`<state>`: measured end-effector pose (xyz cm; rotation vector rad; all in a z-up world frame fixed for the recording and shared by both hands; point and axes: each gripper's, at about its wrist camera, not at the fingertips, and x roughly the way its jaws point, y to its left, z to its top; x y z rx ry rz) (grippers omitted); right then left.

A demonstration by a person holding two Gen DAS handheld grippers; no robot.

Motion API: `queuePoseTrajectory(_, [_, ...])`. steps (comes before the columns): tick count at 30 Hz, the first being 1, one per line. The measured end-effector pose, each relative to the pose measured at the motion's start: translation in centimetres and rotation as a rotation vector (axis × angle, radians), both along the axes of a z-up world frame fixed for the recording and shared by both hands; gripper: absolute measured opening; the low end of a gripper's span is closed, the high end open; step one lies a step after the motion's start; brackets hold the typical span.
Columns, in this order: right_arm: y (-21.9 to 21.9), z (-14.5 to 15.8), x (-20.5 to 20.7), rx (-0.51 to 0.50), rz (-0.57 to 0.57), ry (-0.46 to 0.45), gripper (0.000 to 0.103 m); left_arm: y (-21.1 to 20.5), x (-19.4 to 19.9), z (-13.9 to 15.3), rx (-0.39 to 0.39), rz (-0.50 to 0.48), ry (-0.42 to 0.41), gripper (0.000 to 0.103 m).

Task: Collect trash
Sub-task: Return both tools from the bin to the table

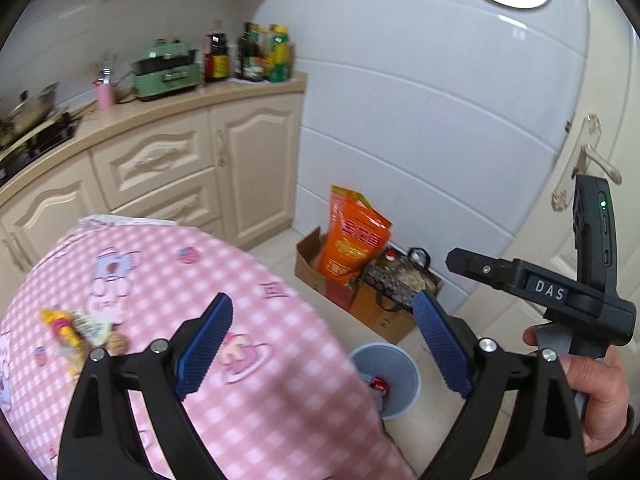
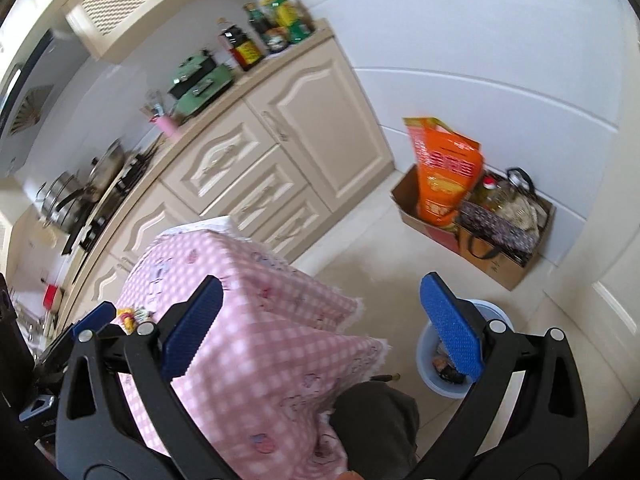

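Both claws gaping, empty: left claw point(image 1: 322, 344), right claw point(image 2: 322, 328). Wrappers point(image 1: 76, 330) lying left of left claw; approaching low, pinching them whole, bin point(image 1: 400, 376) waiting below.

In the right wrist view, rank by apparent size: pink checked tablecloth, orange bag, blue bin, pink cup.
1. Pink checked tablecloth, though it is nearest the camera.
2. Orange plastic bag.
3. Round blue plastic bin, partly hidden by the jaws.
4. Pink cup.

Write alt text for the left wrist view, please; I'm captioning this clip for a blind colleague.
The open left gripper hovers over a table with a pink checked cloth, where a few snack wrappers lie at the left. Beyond the table edge a blue bin with some trash stands on the floor; the right gripper, held in a hand, shows at right.
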<state>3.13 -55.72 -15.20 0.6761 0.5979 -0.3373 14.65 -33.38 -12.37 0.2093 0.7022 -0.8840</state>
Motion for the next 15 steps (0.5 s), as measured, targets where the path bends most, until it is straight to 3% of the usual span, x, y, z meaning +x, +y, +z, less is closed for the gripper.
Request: queuePoseTrajectory(15, [10.1,4.2,6.8,-0.130,0.216,-0.032,0.097,12.8,3.6,0.9,-0.056,0.261,-0.053,0.091])
